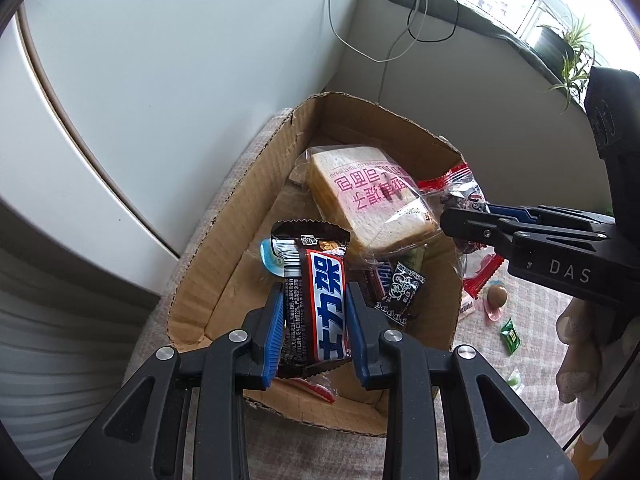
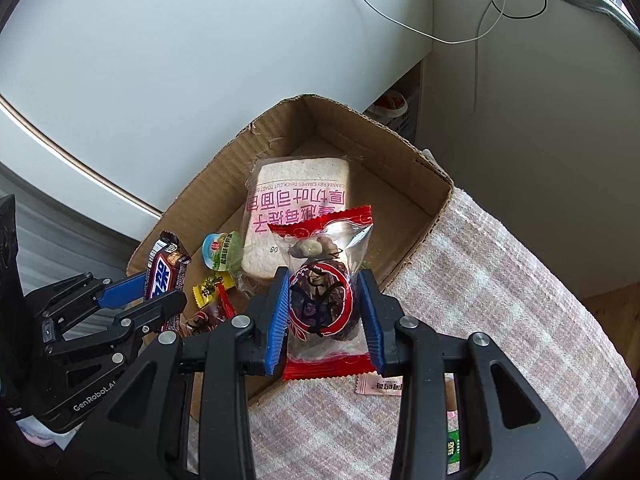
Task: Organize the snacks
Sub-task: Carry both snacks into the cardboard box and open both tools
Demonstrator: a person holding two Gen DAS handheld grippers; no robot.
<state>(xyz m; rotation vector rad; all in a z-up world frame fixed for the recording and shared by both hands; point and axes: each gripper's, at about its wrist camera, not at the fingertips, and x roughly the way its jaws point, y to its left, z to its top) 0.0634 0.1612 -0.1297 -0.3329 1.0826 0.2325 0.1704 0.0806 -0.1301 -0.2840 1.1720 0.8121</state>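
An open cardboard box (image 1: 224,248) (image 2: 400,152) stands on a plaid cloth. In it lie a wrapped toast slice (image 1: 368,196) (image 2: 296,200), a jelly cup (image 2: 222,250), a yellow candy (image 2: 210,292) and small dark packets (image 1: 400,292). My left gripper (image 1: 314,312) (image 2: 160,292) is shut on a Snickers bar (image 1: 320,300) (image 2: 166,276), held over the box's near-left part. My right gripper (image 2: 326,312) (image 1: 464,220) is shut on a red-edged clear date packet (image 2: 324,300) (image 1: 460,188), held over the box's near-right rim.
Loose snacks lie on the plaid cloth (image 2: 500,300): a pink packet (image 2: 380,388), a green candy (image 1: 510,336) (image 2: 454,452), a brown jelly cup (image 1: 498,296). A white appliance (image 1: 160,80) stands behind the box. Cables (image 1: 400,40) hang down the wall, and a plant (image 1: 572,60) stands on the sill.
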